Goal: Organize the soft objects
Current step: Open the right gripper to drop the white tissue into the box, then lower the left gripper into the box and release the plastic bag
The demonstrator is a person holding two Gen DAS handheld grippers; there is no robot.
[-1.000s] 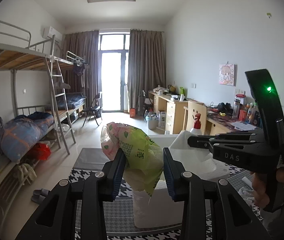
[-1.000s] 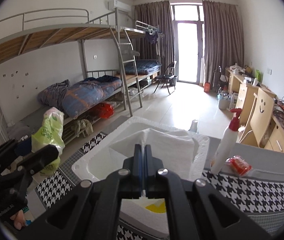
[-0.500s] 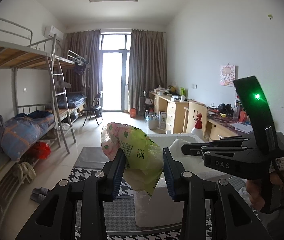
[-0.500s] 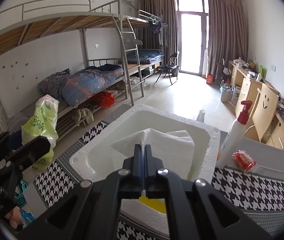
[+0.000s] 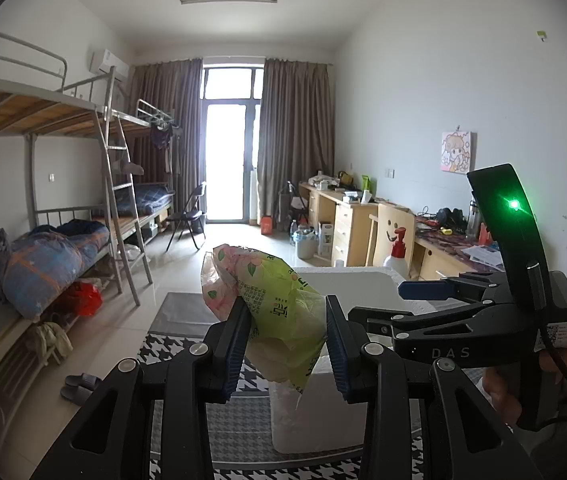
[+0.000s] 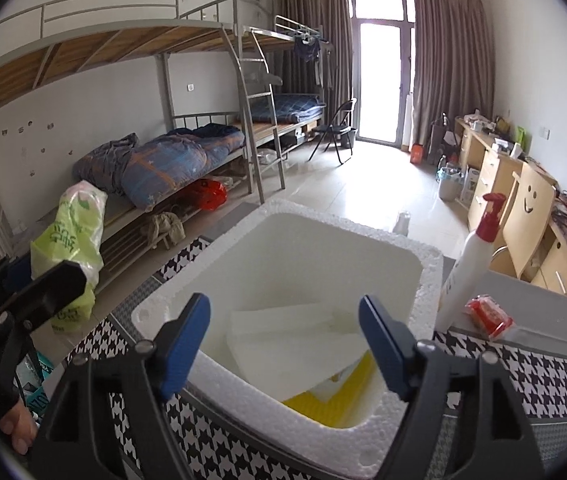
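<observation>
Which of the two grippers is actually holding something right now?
The left gripper: its pads press on the green and pink plastic bag. The right gripper has just opened over the white foam box; nothing is between its jaws.

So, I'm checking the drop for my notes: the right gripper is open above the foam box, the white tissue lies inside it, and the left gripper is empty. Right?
Not quite: the left gripper is shut on the green plastic bag, as the left wrist view shows. The right gripper, foam box and white tissue are as you say.

Left tongs [image 5: 287, 342] clamped; right tongs [image 6: 283, 340] just spread, empty.
</observation>
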